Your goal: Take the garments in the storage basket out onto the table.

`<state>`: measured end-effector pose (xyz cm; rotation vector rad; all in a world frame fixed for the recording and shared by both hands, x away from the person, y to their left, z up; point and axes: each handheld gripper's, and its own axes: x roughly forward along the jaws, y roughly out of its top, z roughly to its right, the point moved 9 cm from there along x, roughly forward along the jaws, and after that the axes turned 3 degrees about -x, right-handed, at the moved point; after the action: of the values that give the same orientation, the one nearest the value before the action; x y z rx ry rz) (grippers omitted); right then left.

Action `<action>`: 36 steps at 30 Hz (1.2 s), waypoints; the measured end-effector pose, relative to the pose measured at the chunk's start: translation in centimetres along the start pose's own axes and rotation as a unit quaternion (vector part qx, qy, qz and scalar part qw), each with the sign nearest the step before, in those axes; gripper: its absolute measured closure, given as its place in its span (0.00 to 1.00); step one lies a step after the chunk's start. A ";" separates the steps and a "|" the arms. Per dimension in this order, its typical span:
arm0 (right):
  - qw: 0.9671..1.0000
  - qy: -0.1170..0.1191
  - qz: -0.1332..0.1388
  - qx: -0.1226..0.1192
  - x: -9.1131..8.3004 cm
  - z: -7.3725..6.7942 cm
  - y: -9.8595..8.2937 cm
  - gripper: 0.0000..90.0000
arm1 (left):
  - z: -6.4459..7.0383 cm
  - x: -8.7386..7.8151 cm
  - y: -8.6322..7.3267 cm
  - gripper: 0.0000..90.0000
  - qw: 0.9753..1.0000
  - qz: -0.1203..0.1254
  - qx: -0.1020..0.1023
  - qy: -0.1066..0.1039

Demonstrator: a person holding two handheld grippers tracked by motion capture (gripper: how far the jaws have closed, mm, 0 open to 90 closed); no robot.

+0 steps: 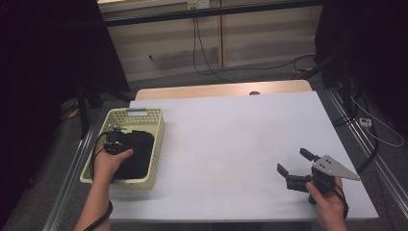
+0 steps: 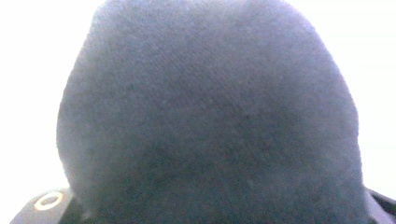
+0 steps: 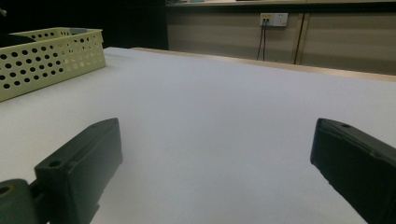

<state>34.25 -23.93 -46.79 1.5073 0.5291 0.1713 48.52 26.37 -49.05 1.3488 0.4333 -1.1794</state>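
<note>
A dark cloth (image 1: 138, 153) lies bunched inside a pale yellow perforated basket (image 1: 144, 113) at the table's left side. My left gripper (image 1: 115, 143) is down in the basket against that cloth, with a hand wrapped around it. In the left gripper view the blue-grey cloth (image 2: 210, 116) presses right up to the camera and hides the jaws. My right gripper (image 1: 292, 161) rests low over the white table (image 1: 231, 130) near its front right, open, with nothing between its jaws (image 3: 215, 140).
The basket (image 3: 51, 58) stands far off to the left in the right gripper view. A strip of bare wood (image 1: 221, 90) shows at the table's far edge. Cables (image 1: 202, 53) and dark stands sit on the floor beyond and beside the table.
</note>
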 end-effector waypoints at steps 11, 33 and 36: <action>1.000 -0.002 0.001 -0.002 -0.1 0.2 0.0 0.02 | 1.9 -4.0 4.8 0.63 0.998 0.055 -0.004 0.014; 1.000 0.002 -0.002 -0.006 0.1 -0.1 0.0 0.02 | 20.9 -1.1 6.3 0.61 0.980 0.058 0.142 -0.129; 1.000 0.000 -0.003 -0.007 0.2 0.0 -0.1 0.02 | 23.3 0.5 5.3 0.61 0.974 0.051 0.163 -0.149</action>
<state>34.37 -23.85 -46.93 1.4922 0.5319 0.1696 44.56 4.26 -40.88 1.4216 -0.0487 -1.3804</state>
